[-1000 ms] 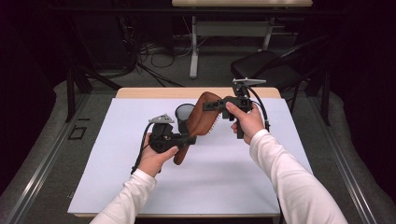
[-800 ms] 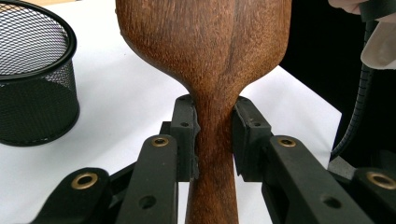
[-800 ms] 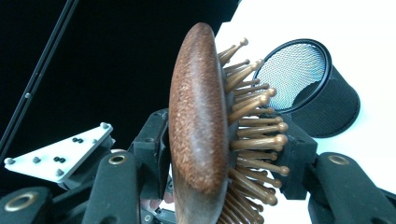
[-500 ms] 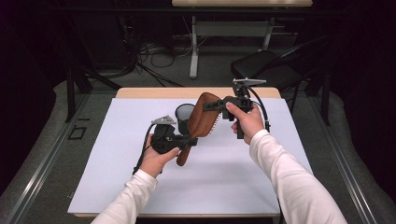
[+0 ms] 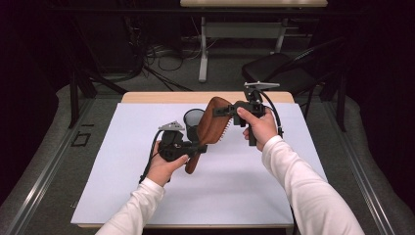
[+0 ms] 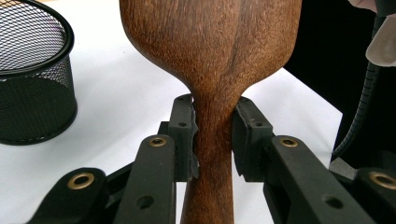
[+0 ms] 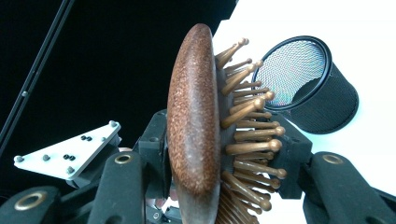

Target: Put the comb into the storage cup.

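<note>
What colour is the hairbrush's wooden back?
Reddish brown hairbrush, best in the left gripper view.

no text, label, brand, number or sign can be read on anything that is shown in these views.

My left gripper (image 5: 199, 148) holds the hairbrush (image 5: 208, 131) handle above the worktop (image 5: 122, 196); my right gripper (image 5: 221, 110) holds its head, the mesh cup (image 5: 193, 120) just behind.

light: bright, even on white table (image 5: 122, 186) | surroundings: dark | shadows: faint | focus: sharp, close-ups slightly soft
</note>
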Available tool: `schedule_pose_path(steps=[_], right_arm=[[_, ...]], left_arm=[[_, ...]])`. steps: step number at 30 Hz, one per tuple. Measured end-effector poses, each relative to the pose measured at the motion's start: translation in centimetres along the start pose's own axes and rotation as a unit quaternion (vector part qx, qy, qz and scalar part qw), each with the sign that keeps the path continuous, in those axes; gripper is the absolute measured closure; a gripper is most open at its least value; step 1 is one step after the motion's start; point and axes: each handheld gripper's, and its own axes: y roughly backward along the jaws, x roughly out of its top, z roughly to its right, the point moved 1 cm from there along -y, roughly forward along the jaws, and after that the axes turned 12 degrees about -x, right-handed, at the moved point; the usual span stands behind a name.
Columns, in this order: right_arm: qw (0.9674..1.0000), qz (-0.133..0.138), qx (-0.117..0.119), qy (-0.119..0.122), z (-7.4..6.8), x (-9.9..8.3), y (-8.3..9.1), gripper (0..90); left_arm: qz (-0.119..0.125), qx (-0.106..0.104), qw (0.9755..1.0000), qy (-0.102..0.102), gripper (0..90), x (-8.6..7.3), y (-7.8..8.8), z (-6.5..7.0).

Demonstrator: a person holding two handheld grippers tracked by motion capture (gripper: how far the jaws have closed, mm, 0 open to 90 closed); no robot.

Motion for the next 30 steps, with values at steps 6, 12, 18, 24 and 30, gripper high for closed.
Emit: schedule_pose_path(steps=[6, 12, 18, 24, 30], right_arm=[[1.0, 0.002, 0.0, -0.003, 0.0, 0.03, 0.03, 49.4], [1.0, 0.001, -0.002, 0.0, -0.1, 0.07, 0.13, 49.5], [0.9999, 0.007, -0.008, 0.0, -0.05, 0.18, 0.26, 49.6], [0.9999, 0.01, -0.008, 0.0, 0.1, 0.29, 0.43, 49.6], [0.9999, 0.008, -0.009, 0.0, 0.01, 0.38, 0.59, 49.6]], left_arm=[[0.004, 0.002, 1.0, 0.003, 70.8, 0.01, 0.01, 0.0], [0.007, 0.006, 0.9999, 0.008, 69.3, -0.02, 0.17, 0.0], [0.013, 0.013, 0.9998, 0.01, 64.6, -0.08, 0.5, 0.03], [0.019, 0.025, 0.9995, 0.01, 59.8, -0.09, 0.83, 0.05], [0.022, 0.034, 0.9991, 0.01, 54.6, -0.22, 0.95, 0.16]])
